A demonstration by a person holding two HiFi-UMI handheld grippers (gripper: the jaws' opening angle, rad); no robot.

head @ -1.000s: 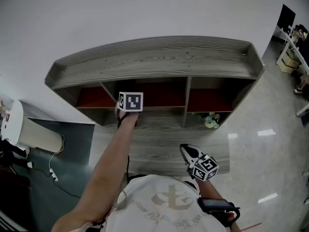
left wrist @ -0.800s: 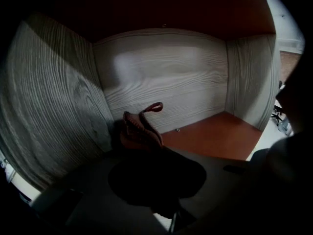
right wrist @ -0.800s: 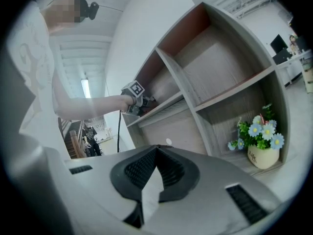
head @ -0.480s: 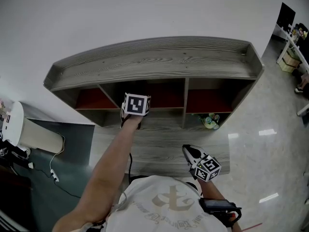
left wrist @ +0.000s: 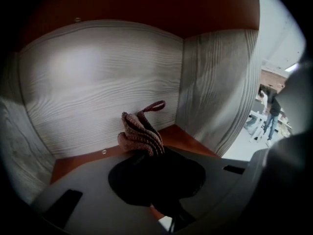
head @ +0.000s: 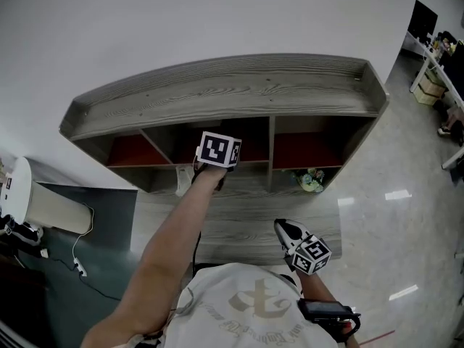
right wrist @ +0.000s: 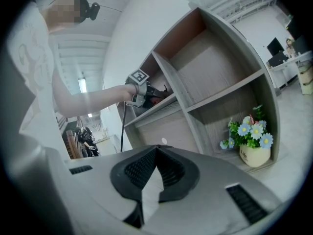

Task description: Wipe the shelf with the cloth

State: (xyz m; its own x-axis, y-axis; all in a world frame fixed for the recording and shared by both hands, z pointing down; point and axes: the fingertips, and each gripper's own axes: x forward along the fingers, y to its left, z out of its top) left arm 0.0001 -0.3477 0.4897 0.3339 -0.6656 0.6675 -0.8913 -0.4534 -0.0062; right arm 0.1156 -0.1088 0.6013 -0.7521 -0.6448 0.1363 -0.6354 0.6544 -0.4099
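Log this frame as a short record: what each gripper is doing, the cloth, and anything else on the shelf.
left gripper: shut on the cloth, inside the middle upper compartment
cloth: brown, bunched, near the compartment's right wall, over the orange floor
right gripper: shut, empty, low near the person's body
shelf: grey wood, three upper compartments
flower pot: lower right compartment

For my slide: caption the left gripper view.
Left gripper clamps a brown knitted cloth inside a grey wood-grain shelf compartment.
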